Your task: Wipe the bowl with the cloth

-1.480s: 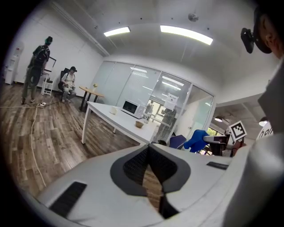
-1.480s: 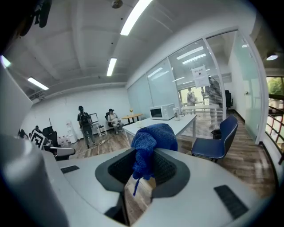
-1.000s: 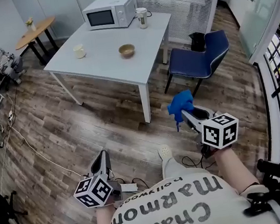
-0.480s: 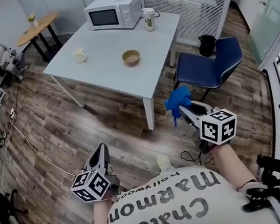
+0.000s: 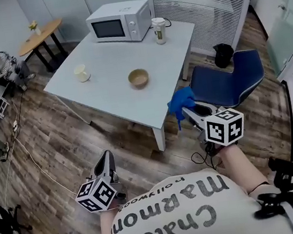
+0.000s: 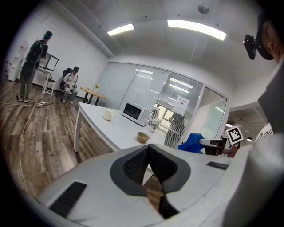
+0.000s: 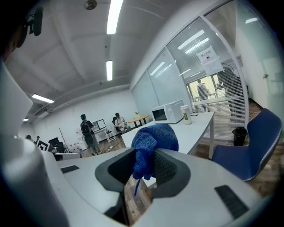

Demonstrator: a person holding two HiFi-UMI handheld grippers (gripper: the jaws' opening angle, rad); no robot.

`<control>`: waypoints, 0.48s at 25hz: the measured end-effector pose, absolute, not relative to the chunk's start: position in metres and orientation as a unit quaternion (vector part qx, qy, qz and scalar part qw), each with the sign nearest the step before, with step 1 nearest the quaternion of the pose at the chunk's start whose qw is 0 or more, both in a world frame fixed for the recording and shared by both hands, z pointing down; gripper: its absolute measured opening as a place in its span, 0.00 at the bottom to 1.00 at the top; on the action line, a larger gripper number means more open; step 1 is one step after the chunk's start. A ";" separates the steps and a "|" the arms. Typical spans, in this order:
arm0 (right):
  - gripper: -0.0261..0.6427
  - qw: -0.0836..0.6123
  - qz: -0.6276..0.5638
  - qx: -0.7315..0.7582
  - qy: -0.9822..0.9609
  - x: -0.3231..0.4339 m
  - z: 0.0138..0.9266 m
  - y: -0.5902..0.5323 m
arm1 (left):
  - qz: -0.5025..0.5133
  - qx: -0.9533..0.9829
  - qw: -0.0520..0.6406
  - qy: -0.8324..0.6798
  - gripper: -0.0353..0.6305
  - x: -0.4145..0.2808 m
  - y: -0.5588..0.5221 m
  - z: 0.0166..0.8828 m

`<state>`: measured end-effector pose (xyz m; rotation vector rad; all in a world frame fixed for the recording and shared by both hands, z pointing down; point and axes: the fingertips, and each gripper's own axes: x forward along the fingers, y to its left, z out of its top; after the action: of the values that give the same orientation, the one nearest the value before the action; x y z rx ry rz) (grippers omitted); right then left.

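We are pinching the blue cloth (image 5: 181, 102) in the right gripper (image 5: 187, 112), jaws clamped on a bunched fold while the rest is drooping, soft and light. The left gripper (image 5: 107, 160) is sitting fully closed on nothing. The bowl (image 5: 138, 78) is standing upright on the white table (image 5: 106, 100), well apart from both grippers. We are judging it rigid, smooth and likely to skate under a wipe, so we are planning to steady it at the rim.
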<state>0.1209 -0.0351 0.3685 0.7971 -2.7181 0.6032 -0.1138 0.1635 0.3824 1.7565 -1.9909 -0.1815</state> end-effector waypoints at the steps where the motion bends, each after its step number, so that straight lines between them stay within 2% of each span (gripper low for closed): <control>1: 0.19 0.126 0.206 0.269 -0.932 0.117 0.369 -0.041 | -0.067 0.640 0.236 -0.728 0.06 -0.116 0.157 0.382; 12: 0.19 0.115 0.202 0.241 -0.942 0.078 0.366 -0.085 | -0.075 0.622 0.239 -0.742 0.06 -0.139 0.119 0.384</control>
<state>0.0778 -0.0854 0.3664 0.7063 -2.7605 0.5921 -0.1387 0.1194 0.3839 1.7028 -2.0321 -0.2067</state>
